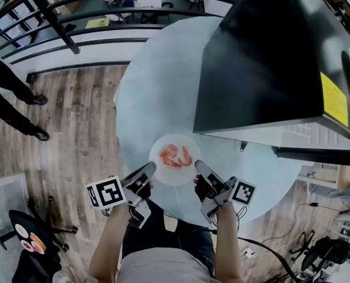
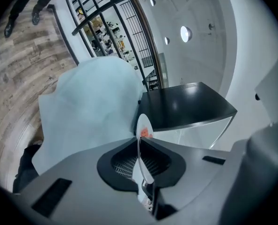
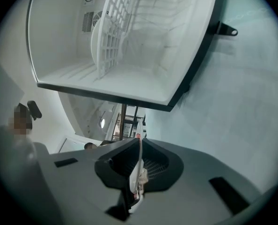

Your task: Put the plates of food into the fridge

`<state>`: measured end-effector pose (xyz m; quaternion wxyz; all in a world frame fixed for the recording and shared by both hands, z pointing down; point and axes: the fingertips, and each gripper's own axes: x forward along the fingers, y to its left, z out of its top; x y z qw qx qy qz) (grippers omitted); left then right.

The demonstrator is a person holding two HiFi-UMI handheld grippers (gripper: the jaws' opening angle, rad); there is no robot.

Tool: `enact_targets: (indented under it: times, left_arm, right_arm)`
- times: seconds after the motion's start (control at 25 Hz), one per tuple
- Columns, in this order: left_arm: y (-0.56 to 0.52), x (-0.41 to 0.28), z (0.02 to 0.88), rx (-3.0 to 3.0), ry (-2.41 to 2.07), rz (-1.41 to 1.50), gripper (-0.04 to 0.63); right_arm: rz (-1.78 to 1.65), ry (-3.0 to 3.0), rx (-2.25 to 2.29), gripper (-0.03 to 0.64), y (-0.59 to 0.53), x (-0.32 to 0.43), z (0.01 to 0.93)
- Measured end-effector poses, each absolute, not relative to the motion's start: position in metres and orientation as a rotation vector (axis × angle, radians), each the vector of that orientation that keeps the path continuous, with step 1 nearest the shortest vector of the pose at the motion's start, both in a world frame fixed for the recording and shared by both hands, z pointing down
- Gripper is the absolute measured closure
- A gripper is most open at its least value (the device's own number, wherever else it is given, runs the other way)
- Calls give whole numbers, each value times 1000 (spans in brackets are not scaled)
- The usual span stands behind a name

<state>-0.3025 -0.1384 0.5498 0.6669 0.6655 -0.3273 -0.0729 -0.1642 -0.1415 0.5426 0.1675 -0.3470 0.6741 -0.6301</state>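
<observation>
Clamped at opposite rims by left gripper (image 1: 150,168) and right gripper (image 1: 200,165), the plate of food (image 1: 175,158) is held over the table (image 1: 157,87) beside the fridge (image 1: 269,69); its placing inside is not yet done.

Head cam looks down; gripper cams share plate (image 1: 176,177).

Plate (image 1: 176,157), seemingly just above table (image 1: 157,93) near edge, between left gripper (image 1: 149,170) and right gripper (image 1: 199,166); fridge (image 1: 269,58) on table behind, rightward.
</observation>
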Motion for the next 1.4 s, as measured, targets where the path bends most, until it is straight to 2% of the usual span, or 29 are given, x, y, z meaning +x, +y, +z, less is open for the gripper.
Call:
enact_targets:
  times: [0.6, 1.08, 1.4]
  left_arm:
    - [-102, -169, 490, 1556, -636, -175, 575]
    - [-100, -48, 447, 1577, -696, -330, 575]
    - [-121, -15, 420, 1550, -799, -488, 577]
  right_arm:
    - [-1688, 1852, -964, 591, -102, -30, 490]
    - [-1567, 1855, -985, 591, -101, 97, 445]
    - [-1485, 1869, -1017, 591, -130, 136, 414]
